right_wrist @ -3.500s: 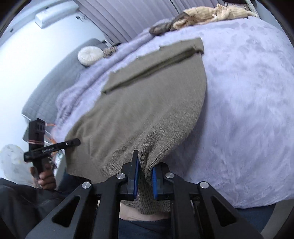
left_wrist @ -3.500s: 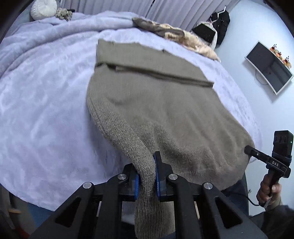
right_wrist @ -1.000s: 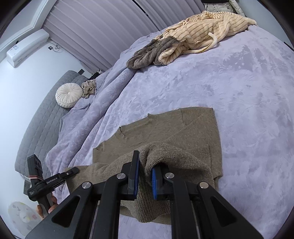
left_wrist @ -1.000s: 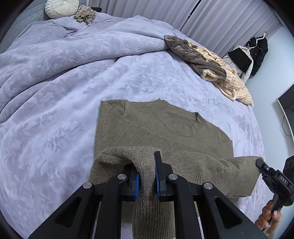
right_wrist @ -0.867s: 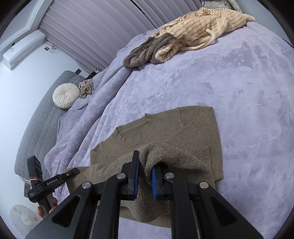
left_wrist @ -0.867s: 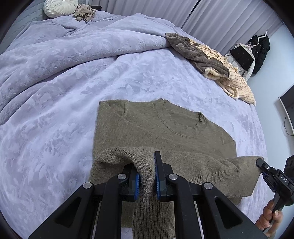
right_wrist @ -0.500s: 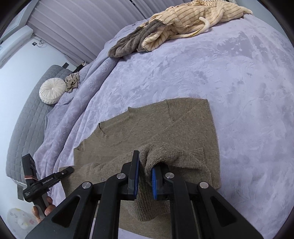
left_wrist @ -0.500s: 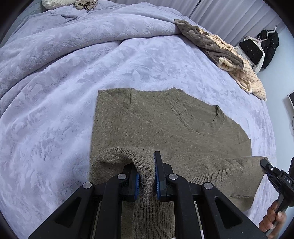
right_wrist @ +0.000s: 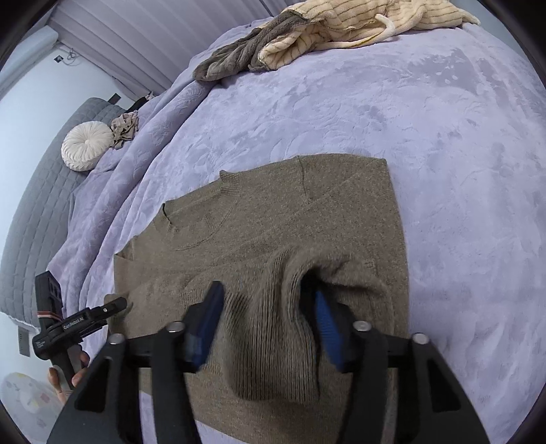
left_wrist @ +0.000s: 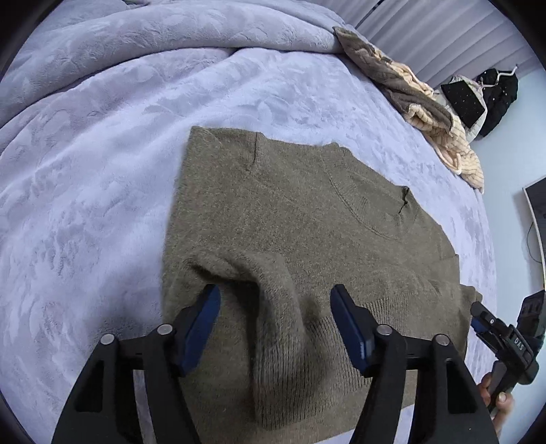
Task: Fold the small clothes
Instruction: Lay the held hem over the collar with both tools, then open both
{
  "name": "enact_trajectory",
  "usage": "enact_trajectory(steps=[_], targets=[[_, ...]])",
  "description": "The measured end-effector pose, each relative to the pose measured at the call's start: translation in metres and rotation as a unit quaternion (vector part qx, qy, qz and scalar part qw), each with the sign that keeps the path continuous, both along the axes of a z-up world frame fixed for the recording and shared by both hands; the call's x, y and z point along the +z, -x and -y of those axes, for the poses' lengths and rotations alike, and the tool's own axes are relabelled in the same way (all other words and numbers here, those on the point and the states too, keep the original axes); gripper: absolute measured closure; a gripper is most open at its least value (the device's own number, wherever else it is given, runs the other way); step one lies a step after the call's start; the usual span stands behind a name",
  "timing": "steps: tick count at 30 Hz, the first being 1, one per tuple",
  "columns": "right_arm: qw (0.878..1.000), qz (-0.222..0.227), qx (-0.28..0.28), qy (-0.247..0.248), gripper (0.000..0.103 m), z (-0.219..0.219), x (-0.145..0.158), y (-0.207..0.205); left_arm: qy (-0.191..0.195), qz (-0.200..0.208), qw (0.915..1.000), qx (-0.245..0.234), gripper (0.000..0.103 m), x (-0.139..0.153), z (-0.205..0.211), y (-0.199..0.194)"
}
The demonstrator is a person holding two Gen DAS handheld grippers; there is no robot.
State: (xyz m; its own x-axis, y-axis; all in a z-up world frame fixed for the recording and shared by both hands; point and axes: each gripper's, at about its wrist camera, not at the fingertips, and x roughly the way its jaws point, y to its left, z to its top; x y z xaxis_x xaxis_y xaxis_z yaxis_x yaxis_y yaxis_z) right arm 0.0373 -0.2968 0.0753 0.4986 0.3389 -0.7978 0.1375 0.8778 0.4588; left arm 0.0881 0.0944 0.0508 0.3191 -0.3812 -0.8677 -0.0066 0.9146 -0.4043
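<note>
Olive-brown knit sweater (left_wrist: 290,211), ribbed at the hem between the fingers. Blue pads on black fingers (left_wrist: 201,324). Lavender bedspread (left_wrist: 102,143) under it all, embossed with a leafy pattern. Beyond the fingers, cream garment (right_wrist: 358,20) with thin dark stripes beside grey-brown plush fabric (right_wrist: 232,58). Far left of the right fingers, white round cushion (right_wrist: 87,145) against a grey quilted headboard (right_wrist: 30,218).

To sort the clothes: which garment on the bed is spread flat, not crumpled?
The olive sweater, lying flat near the tongs. The grey and striped cream garments lie crumpled at the far edge.
</note>
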Motion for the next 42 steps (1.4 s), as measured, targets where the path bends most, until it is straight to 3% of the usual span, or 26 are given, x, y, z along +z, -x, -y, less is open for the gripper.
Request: enact_trajectory(steps=[4,7,8,9,10,11,12,18,23,28,42], targets=[[1.0,0.006,0.018,0.004,0.035,-0.007,-0.003,0.022,0.029,0.003,0.9993,-0.022,0.033,0.004,-0.008,0.023],[1.0,0.005,0.028,-0.004,0.035,-0.01,-0.012,0.034,0.013,-0.002,0.9984,-0.055,0.034,-0.002,0.004,0.037],[0.999,0.006,0.031,-0.005,0.04,-0.011,-0.014,0.035,0.0,0.0,0.998,-0.064,0.034,-0.004,0.012,0.04],[0.999,0.008,0.034,-0.008,0.048,-0.012,-0.015,0.036,-0.012,0.004,0.9975,-0.07,0.041,-0.005,0.018,0.04],[0.999,0.008,0.038,-0.013,0.076,-0.014,-0.017,0.035,-0.019,0.007,0.9971,-0.074,0.054,-0.006,0.023,0.04],[0.999,0.001,0.043,-0.024,0.085,-0.015,-0.019,0.032,-0.023,0.004,0.9966,-0.079,0.085,-0.005,0.028,0.038],[0.999,-0.001,0.042,-0.028,0.085,-0.016,-0.019,0.032,-0.014,-0.003,0.9964,-0.084,0.092,-0.004,0.03,0.037],[0.996,0.054,0.059,-0.033,0.088,-0.021,0.016,0.037,0.008,0.046,0.997,-0.062,0.092,0.039,0.024,0.031],[0.995,0.073,0.042,-0.055,0.088,-0.014,0.035,0.016,0.022,0.053,0.9977,-0.036,0.092,0.054,0.021,-0.004],[0.994,0.065,0.011,-0.084,0.088,-0.001,0.032,-0.02,0.027,0.033,0.999,-0.013,0.092,0.044,0.023,-0.041],[0.997,0.03,-0.016,-0.072,0.088,0.005,0.001,-0.079,0.025,-0.007,0.9997,-0.001,0.092,0.009,0.033,-0.094]])
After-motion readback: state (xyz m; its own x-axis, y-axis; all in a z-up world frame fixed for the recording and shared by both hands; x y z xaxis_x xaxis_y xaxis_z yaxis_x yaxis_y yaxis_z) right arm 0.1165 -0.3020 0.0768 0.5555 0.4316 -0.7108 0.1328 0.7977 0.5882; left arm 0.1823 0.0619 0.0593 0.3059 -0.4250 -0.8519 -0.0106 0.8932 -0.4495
